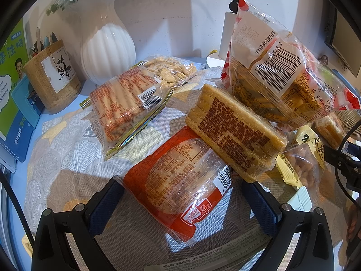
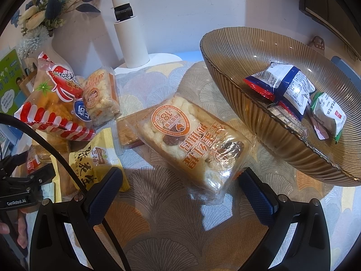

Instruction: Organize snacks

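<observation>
The two cams really split the scene, and the ribbed amber glass bowl [image 2: 237, 103] is the easiest landmark, though only the right wrist view has it. It holds a blue-and-white packet [image 2: 291, 85], a green-edged white sachet [image 2: 329, 115] and a flat bar [image 2: 286, 119]. Just left of the bowl lies a clear-wrapped puffed rice cake [image 2: 191, 140] with orange lettering, and further left from the bowl are a yellow peanut packet [image 2: 94, 158], a smaller rice cake [image 2: 101, 94] and a red-and-white striped bag [image 2: 56, 108]. The left wrist view has no bowl; it looks over an orange pastry pack [image 1: 178, 180] with a yellow layered cake bar [image 1: 234, 133] leaning on its far end, the striped bag's barcode side [image 1: 279, 72] above that, plus a biscuit pack [image 1: 126, 106] and a cracker bag [image 1: 169, 70] nearer a white ribbed vase [image 1: 108, 49] and a cork pen pot [image 1: 52, 76]. The left gripper [image 1: 182, 201] is spread wide, its blue pads either side of the orange pack's near end, gripping nothing. The right gripper [image 2: 180, 189] is also wide, fingers either side of the big rice cake's near end, holding nothing; can't tell if the right pad touches the wrapper. Everything sits on a fan-patterned cloth [image 2: 169, 225] with a white lamp post [image 2: 126, 33] against a pale wall.
</observation>
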Available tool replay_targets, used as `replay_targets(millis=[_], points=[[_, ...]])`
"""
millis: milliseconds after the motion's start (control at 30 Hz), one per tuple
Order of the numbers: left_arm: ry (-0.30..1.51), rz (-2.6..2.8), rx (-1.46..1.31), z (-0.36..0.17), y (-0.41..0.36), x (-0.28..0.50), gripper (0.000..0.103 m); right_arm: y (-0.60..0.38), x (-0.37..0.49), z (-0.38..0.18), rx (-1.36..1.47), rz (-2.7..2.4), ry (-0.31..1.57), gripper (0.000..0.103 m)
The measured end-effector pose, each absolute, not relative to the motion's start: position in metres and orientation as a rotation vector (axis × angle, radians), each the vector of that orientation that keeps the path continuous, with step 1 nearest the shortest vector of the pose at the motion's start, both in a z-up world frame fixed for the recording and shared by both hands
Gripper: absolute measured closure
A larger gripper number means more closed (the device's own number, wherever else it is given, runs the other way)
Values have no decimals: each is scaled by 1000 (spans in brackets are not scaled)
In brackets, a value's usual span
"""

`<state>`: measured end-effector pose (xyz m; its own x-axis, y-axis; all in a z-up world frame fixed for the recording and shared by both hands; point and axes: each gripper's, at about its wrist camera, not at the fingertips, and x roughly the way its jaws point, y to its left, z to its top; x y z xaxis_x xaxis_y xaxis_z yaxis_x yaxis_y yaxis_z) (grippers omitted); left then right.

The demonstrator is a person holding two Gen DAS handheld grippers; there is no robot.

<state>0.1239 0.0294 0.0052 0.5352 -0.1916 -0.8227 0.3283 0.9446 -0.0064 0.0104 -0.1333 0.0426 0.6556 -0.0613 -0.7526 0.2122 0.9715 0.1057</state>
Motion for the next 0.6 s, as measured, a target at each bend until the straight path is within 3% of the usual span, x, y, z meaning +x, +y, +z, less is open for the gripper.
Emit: replay_targets(millis=[600], points=[[959,-310,156,5,29,123,0,-138,7,46,237,-135,818,0]])
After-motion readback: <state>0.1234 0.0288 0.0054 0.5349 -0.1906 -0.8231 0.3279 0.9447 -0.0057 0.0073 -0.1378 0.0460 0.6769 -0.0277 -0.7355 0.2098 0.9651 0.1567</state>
